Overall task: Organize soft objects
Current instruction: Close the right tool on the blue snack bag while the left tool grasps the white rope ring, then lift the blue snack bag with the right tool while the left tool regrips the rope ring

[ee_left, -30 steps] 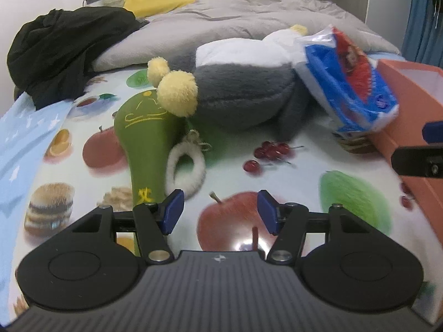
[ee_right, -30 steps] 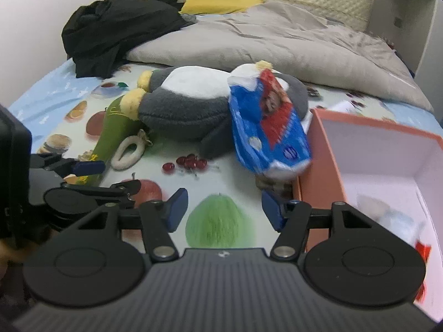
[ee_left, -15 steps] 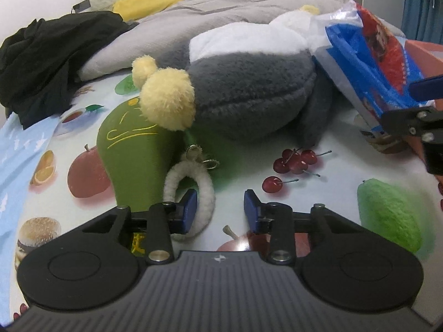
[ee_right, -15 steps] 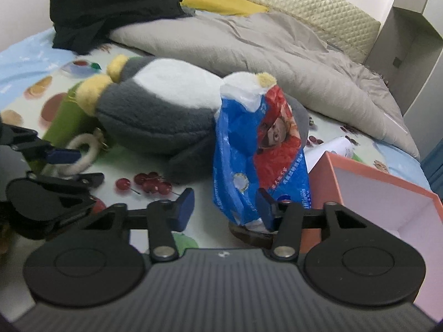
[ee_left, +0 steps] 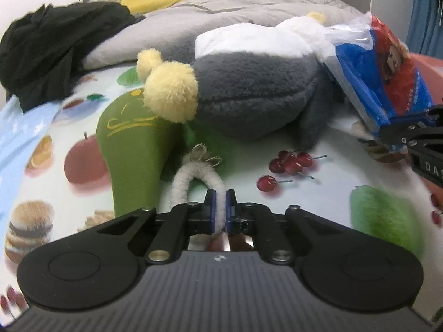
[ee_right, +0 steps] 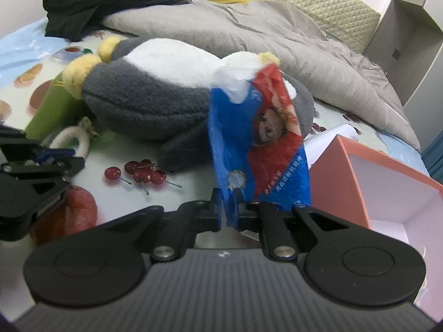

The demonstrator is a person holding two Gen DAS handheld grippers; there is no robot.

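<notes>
1. Left gripper (ee_left: 218, 207): clamped on the near side of the white fuzzy loop (ee_left: 198, 178) tied to the green felt gourd-shaped toy (ee_left: 133, 149); its jaws have just been closing. Loop is light, soft and compresses under the pads; likely a sound handle, though the small gold bow joining it to the toy may be the weak point under a pull.

2. Right gripper (ee_right: 228, 207): clamped on the lower edge of the blue-and-red plastic packet (ee_right: 257, 144); jaws have just been closing. Thin film, slippery, crinkles; the contents look light and squashy. An edge hold may let the packet swing or slide.

3. Orange cardboard box with white inside (ee_right: 387, 182): just beside the packet, toward the bed's right edge; a likely destination.

4. Grey-and-white plush penguin with yellow feet (ee_left: 249, 88): lying mid-bed on the fruit-print sheet (ee_left: 304, 193), touching gourd toy and packet. Bulky, soft; best pinched at a flipper or foot.

5. Far: grey duvet (ee_right: 277, 36), black clothing (ee_left: 49, 44).
</notes>
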